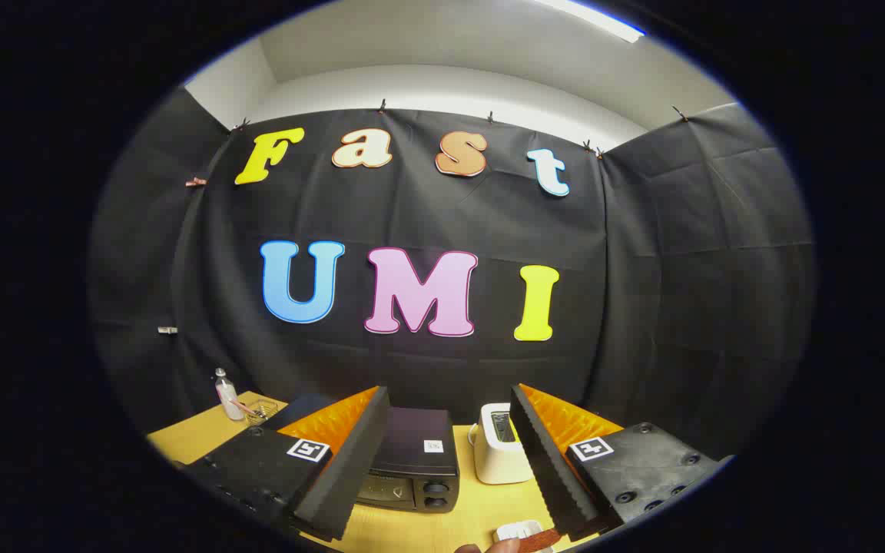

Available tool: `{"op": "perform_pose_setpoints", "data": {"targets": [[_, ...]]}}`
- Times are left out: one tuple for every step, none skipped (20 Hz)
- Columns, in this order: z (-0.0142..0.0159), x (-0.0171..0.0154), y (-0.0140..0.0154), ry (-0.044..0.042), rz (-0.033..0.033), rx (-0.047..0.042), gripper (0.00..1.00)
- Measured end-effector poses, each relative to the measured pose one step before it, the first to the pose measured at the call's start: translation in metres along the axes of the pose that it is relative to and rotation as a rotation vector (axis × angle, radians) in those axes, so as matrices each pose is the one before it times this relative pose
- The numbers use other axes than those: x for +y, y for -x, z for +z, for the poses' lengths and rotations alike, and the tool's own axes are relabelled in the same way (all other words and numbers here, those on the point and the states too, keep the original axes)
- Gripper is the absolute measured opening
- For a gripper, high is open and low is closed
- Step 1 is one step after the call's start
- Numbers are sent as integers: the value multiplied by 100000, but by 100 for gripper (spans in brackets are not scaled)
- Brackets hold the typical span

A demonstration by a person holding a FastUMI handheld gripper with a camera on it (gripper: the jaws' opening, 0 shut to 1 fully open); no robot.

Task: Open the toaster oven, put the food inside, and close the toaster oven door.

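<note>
- toaster oven (412, 468) sits on the desk (473, 514), door shut, just ahead between the fingers.
- tongs (450, 468) spread wide, pinching nothing.
- white toaster (499, 444) stands right beside the oven.

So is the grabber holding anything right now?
No. The gripper is open with nothing between its fingers. The black toaster oven and white toaster sit on the table beyond them, untouched.

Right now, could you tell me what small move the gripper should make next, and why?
Probably lower the gripper toward the toaster oven: its fingers are open and hold nothing, the oven sits between and beyond them on the table, and its door looks closed.
</note>
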State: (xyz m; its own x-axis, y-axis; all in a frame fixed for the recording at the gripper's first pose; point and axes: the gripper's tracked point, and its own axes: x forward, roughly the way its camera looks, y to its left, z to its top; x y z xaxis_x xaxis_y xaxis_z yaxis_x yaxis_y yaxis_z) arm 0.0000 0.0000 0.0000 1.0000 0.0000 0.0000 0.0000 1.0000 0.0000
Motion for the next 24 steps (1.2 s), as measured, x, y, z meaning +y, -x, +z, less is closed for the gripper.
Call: {"op": "perform_pose_setpoints", "data": {"targets": [[22, 100, 103, -335, 124, -218, 97], [-69, -73, -107, 544, -43, 172, 97], [-128, 42, -24, 976, 45, 186, 97], [38, 71, 13, 753, 102, -64, 97], [3, 72, 99, 593, -18, 173, 97], [122, 186, -29, 573, 324, -337, 97], [292, 191, 8, 274, 370, -721, 97], [76, 65, 9, 269, 215, -135, 97], [-68, 151, 56, 297, 395, 102, 97], [-31, 156, 78, 314, 270, 31, 97], [108, 131, -11, 428, 196, -169, 97], [102, 302, -109, 246, 11, -170, 97], [-13, 199, -131, -3, -76, -127, 97], [-12, -41, -26, -125, -43, -30, 97], [-70, -2, -8, -314, -90, 103, 97], [-126, -65, 24, -255, -267, 305, 97], [-110, 52, -31, -283, 40, 243, 97], [-190, -34, 16, -158, -297, 422, 97], [-89, 153, -42, -336, 106, 387, 97], [-175, 305, -27, -384, 297, 487, 97], [-265, 481, -53, -213, 530, 391, 97], [-153, 581, -53, -6, 577, 273, 97], [-142, 579, -65, -65, 760, 449, 97], [-255, 821, -145, -177, 912, 323, 97]]}}
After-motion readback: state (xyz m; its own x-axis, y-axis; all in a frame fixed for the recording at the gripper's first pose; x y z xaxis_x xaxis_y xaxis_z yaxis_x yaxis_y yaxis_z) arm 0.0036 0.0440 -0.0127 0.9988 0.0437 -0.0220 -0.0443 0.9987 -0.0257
